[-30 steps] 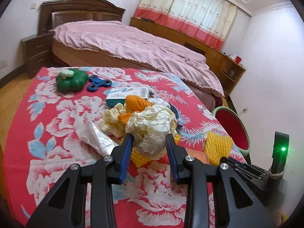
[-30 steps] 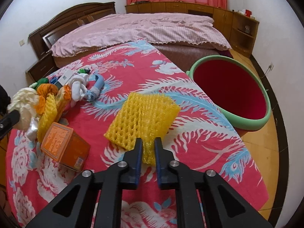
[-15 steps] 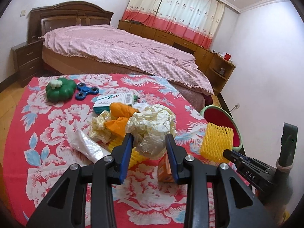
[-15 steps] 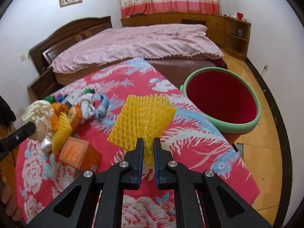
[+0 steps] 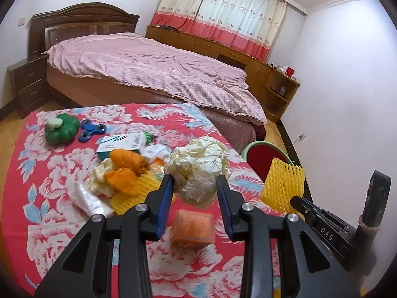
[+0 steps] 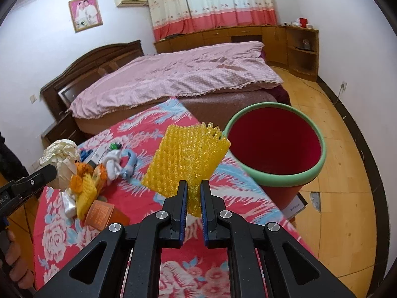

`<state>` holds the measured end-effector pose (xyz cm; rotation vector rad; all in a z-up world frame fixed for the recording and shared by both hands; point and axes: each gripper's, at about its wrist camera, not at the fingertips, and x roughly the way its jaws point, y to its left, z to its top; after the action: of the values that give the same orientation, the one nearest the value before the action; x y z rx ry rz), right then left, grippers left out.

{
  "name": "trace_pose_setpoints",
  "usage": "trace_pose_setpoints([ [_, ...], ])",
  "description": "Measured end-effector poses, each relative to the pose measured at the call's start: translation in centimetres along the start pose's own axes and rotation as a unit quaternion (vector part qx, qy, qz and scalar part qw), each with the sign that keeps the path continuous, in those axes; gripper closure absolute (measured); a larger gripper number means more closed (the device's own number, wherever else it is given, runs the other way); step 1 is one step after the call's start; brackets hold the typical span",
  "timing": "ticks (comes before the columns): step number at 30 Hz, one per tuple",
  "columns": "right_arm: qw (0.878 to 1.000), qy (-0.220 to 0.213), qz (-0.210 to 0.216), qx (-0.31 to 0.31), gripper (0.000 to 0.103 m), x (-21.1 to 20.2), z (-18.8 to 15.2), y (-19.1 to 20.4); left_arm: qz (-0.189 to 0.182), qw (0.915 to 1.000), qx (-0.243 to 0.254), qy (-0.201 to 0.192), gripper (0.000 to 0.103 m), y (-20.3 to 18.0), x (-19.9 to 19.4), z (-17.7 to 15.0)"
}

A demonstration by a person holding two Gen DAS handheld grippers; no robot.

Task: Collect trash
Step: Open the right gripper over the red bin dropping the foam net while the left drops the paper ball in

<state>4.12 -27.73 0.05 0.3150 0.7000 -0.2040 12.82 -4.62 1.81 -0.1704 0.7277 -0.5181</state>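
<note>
My left gripper [image 5: 194,186] is clamped on a crumpled ball of cream paper [image 5: 198,167], which hangs clear above the table with its red floral cloth [image 5: 49,223]; my right gripper [image 6: 193,193] is pinched tight on the lower edge of a yellow foam net [image 6: 186,159], which stands up from the pads, off the cloth, over the table's right edge. Just under my left claw I see a small orange box [image 5: 193,228] lying on the cloth, and to its left a heap of more trash: orange scraps [image 5: 126,168], another yellow net [image 5: 134,195] and a clear plastic wrapper [image 5: 86,200]. Farther toward the far edge lie a white and teal carton [image 5: 121,142], a blue fidget spinner [image 5: 90,131] and a green pumpkin-shaped toy [image 5: 60,129] near the far left corner. Beside the table's right edge stands the red bin with a green rim [image 6: 275,146], on the floor, with the pink-covered bed [image 6: 173,79] beyond
</note>
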Motion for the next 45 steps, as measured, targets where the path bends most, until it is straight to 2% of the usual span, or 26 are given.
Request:
trace_pose_setpoints([
  [7, 1.0, -0.012, 0.004, 0.024, 0.093, -0.4, 1.0, -2.5, 0.0, 0.9997, 0.023, 0.011, 0.067, -3.1, 1.2, 0.7],
  [20, 0.997, -0.013, 0.006, 0.071, 0.093, 1.3, 2.5, -7.4, 0.011, 0.9982, 0.052, 0.026, 0.067, -7.1, 4.6, 2.0],
  [32, 0.994, 0.0, -0.007, 0.113, 0.093, 4.3, 3.6, -12.5, 0.01, 0.9955, 0.07, 0.063, 0.067, -10.9, 9.8, 2.4],
  [45, 0.99, 0.018, -0.023, 0.14, 0.09, 7.4, 3.9, -17.1, -0.003, 0.988, 0.109, 0.11, 0.067, -16.1, 16.8, 1.9],
])
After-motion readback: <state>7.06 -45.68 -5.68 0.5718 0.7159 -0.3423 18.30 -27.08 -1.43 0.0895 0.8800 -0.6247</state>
